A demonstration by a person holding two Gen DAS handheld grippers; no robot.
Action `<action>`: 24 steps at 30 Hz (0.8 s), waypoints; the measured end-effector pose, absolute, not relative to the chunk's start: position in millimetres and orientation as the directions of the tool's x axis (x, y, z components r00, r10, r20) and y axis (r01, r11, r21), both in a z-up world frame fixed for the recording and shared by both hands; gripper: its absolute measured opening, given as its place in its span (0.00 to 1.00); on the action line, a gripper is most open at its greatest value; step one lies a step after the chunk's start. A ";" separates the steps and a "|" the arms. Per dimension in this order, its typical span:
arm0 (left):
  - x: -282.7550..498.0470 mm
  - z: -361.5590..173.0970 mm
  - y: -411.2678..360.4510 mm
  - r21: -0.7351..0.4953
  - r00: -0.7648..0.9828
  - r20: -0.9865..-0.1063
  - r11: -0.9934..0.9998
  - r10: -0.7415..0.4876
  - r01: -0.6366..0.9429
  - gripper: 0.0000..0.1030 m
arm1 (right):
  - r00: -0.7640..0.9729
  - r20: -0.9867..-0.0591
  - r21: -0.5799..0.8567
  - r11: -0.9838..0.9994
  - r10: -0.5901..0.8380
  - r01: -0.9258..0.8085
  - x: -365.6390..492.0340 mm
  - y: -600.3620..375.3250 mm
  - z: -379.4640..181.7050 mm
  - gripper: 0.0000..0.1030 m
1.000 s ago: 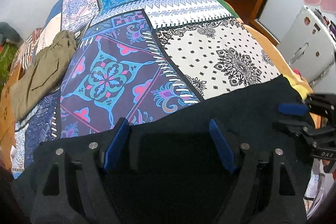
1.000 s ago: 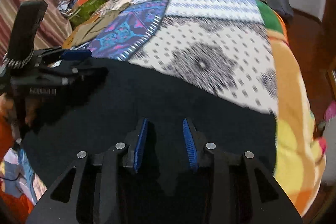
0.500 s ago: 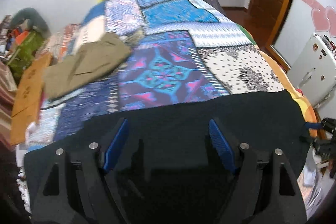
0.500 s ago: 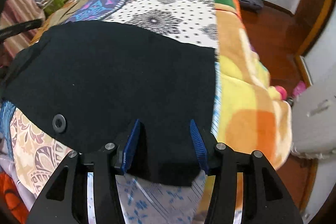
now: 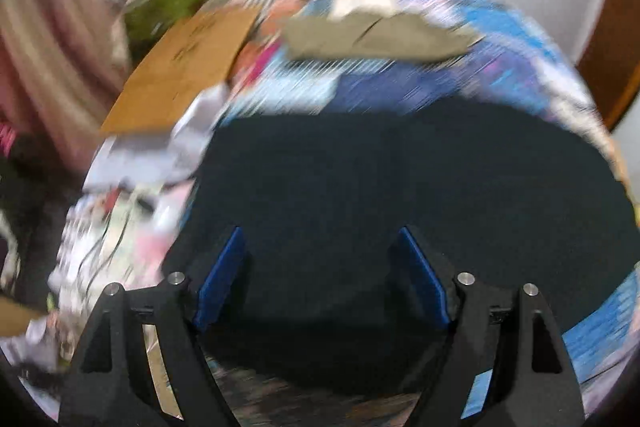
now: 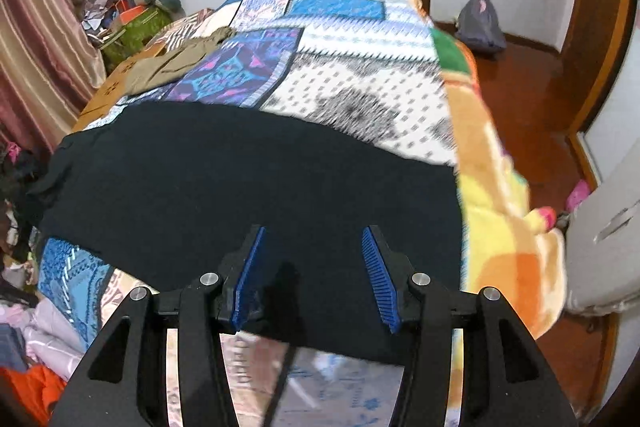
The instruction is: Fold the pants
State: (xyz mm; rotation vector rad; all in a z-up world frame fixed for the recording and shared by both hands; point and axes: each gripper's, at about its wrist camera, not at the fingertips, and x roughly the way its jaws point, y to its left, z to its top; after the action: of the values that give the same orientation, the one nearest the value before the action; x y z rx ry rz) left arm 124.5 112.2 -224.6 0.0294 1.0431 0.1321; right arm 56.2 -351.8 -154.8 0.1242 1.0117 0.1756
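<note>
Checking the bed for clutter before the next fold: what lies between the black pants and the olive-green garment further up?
Only bare patchwork bedspread. The right wrist view shows it between the black pants and the olive-green garment.

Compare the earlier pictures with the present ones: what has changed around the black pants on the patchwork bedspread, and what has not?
The right gripper has opened wider above the black pants. The left gripper has swung towards the bed's left side; its view is now blurred. Unchanged: the pants lie flat on the patchwork bedspread, the folded olive-brown garment beyond them, the left jaws wide open.
</note>
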 end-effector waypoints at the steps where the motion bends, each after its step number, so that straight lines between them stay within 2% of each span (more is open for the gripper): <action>1: 118.9 -234.7 122.2 0.106 0.477 -0.867 0.989 0.145 -0.108 0.77 | 0.510 -0.835 0.188 0.978 0.206 -0.087 55.4 -348.2 -158.4 0.45; 3: 106.7 -251.6 142.1 0.141 0.451 -0.873 0.982 0.184 -0.128 0.79 | 0.497 -0.844 0.186 0.979 0.201 -0.081 52.4 -343.1 -162.0 0.45; 6: 89.3 -261.1 170.2 0.043 0.461 -0.882 0.989 0.102 -0.138 0.82 | 0.490 -0.851 0.183 0.981 0.191 -0.064 46.5 -340.8 -161.7 0.45; 8: 82.8 -256.8 179.0 0.037 0.461 -0.882 0.988 0.102 -0.149 0.82 | 0.495 -0.851 0.176 0.983 0.176 -0.047 40.5 -343.4 -158.9 0.45; 12: 88.3 -239.3 178.9 0.275 0.472 -0.817 0.943 0.331 -0.186 0.80 | 0.517 -0.845 0.159 0.987 0.138 -0.004 25.1 -355.8 -150.8 0.45; 16: 97.0 -217.7 178.1 0.187 0.500 -0.826 0.963 0.260 -0.192 0.76 | 0.536 -0.834 0.186 0.981 0.129 0.053 7.9 -370.5 -146.2 0.45; 18: 100.0 -205.2 162.5 0.188 0.535 -0.809 0.969 0.244 -0.158 0.76 | 0.543 -0.829 0.210 0.974 0.133 0.083 -1.7 -375.6 -145.4 0.51; 19: 102.5 -198.2 148.5 0.176 0.554 -0.803 0.975 0.220 -0.133 0.76 | 0.545 -0.829 0.218 0.971 0.128 0.103 -7.1 -377.7 -145.8 0.60; 20: 107.3 -193.2 134.1 0.156 0.569 -0.801 0.982 0.189 -0.107 0.76 | 0.547 -0.828 0.222 0.968 0.124 0.117 -10.9 -378.3 -146.1 0.64; 24: 125.7 -174.4 59.7 0.102 0.617 -0.786 0.993 0.042 0.063 0.76 | 0.540 -0.828 0.277 0.947 0.151 0.161 -25.2 -380.7 -150.8 0.64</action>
State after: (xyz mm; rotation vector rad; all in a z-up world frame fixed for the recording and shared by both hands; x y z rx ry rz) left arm 125.7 59.7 -174.4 0.1238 0.9069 -0.0121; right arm -25.2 -380.7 -150.8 0.3406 1.0056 -0.0058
